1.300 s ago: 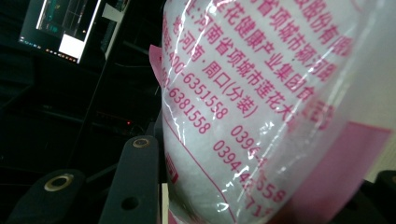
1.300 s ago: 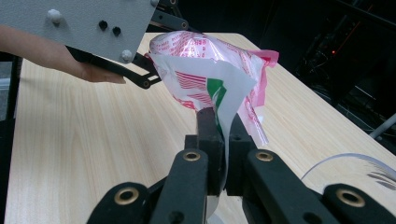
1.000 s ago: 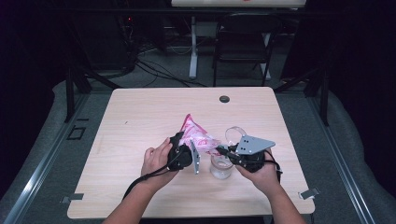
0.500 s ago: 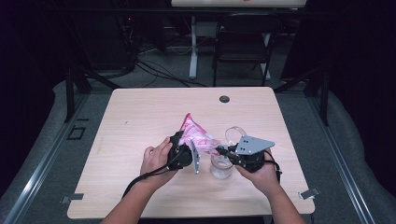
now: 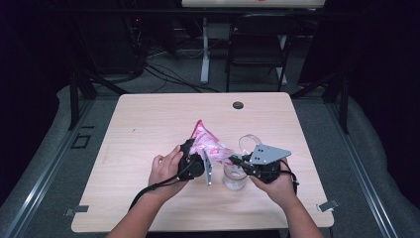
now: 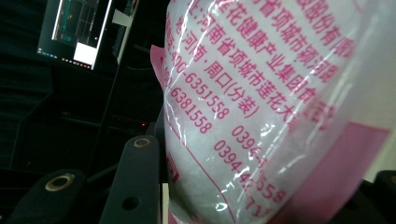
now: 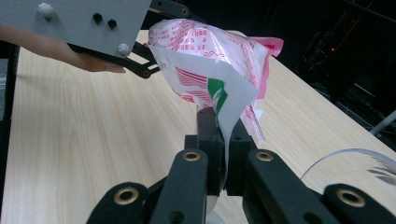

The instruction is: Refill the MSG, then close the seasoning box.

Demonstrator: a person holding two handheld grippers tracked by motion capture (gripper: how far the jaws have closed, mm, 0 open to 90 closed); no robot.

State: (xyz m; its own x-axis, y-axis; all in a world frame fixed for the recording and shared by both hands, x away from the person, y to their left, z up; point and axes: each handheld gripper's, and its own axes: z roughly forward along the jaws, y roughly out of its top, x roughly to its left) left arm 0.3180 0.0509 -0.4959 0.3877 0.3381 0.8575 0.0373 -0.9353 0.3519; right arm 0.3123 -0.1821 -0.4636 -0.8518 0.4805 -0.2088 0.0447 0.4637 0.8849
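The bag (image 7: 210, 51) clamped in the right gripper (image 7: 223, 140) is white and translucent, printed with pink-red characters and digits, pink-red stripes and a green patch just above that gripper's black jaws; its far edge is solid pink. Close before the left gripper (image 5: 190, 161), also black, the bag shows white grains under the pink print. Below the right gripper stands a clear glass (image 5: 234, 178). The counter (image 5: 148, 119) is pale wood grain.
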